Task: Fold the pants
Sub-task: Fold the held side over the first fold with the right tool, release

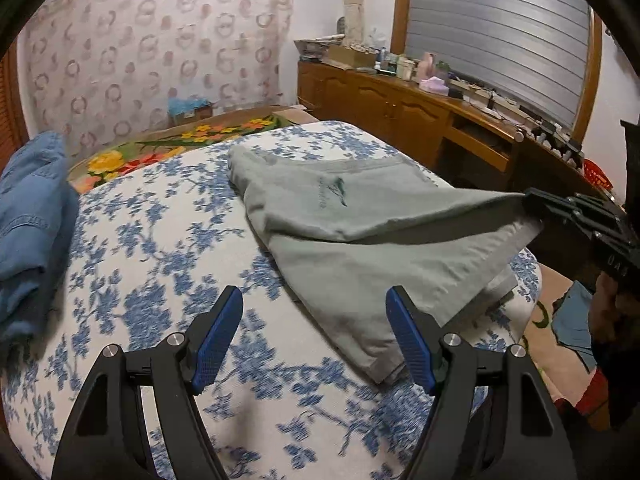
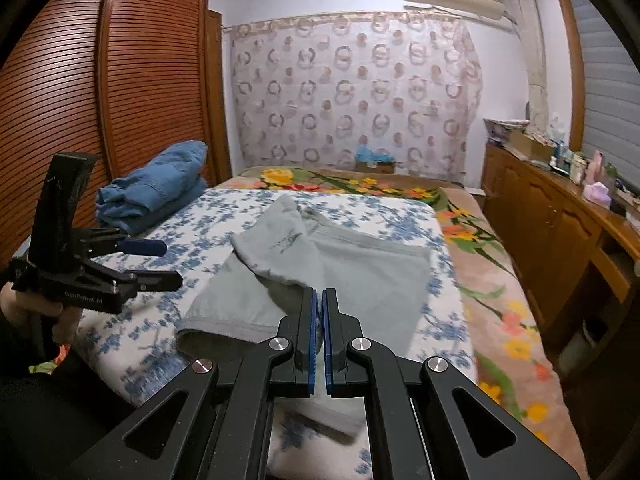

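Pinching a corner of the grey pants (image 2: 320,268) on the bed (image 2: 400,216), the right gripper (image 2: 319,304) should carry it toward 10 o'clock, slow and low, while the left gripper (image 1: 314,312) waits wide apart, holding nothing.

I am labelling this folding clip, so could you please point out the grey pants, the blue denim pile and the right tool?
grey pants (image 1: 360,248): left wrist view, on the flat middle cloth.
blue denim pile (image 2: 160,188): right wrist view, on its top fold.
right tool (image 2: 319,320): right wrist view, between its closed fingertips.
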Motion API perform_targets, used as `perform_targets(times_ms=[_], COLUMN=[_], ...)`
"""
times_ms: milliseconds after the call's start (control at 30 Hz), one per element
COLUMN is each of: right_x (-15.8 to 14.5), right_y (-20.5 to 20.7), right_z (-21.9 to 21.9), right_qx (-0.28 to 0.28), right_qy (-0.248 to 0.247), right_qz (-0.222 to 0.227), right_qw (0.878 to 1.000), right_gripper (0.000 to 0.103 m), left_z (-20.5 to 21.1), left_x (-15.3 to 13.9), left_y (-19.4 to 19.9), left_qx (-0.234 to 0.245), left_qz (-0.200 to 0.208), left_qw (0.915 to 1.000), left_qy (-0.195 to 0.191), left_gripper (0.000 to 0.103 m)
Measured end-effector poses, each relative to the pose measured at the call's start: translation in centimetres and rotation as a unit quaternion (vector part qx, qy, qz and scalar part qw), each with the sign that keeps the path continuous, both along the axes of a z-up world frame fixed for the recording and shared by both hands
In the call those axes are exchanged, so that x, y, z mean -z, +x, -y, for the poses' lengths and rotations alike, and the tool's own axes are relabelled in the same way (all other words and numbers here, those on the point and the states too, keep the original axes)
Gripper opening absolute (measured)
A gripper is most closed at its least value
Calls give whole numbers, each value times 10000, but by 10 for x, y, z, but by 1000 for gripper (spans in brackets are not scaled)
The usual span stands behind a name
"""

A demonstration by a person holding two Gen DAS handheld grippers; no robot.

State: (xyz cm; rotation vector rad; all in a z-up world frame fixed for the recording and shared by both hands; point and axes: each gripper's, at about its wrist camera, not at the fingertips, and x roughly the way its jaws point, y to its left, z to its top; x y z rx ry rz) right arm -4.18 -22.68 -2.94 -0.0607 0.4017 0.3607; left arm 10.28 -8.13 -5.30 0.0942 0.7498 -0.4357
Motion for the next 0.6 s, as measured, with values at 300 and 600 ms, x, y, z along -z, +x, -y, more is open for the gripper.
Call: perform_targets(times_ms=[300,600], right_x=[14,20], right_y=[-4,4], right_z=[-4,-6], right_qx=[248,286], right_qy=[-26,68], right_qz=[-355,-767], right_qw=[9991,9966], right_gripper=[3,3], left_z=[14,20], left_x=[13,23], left_y=[5,7], left_qx=[73,60], left_qz=[-209,-316], left_qw=[9998,9994], left_qy=[28,124], left_gripper=[75,75])
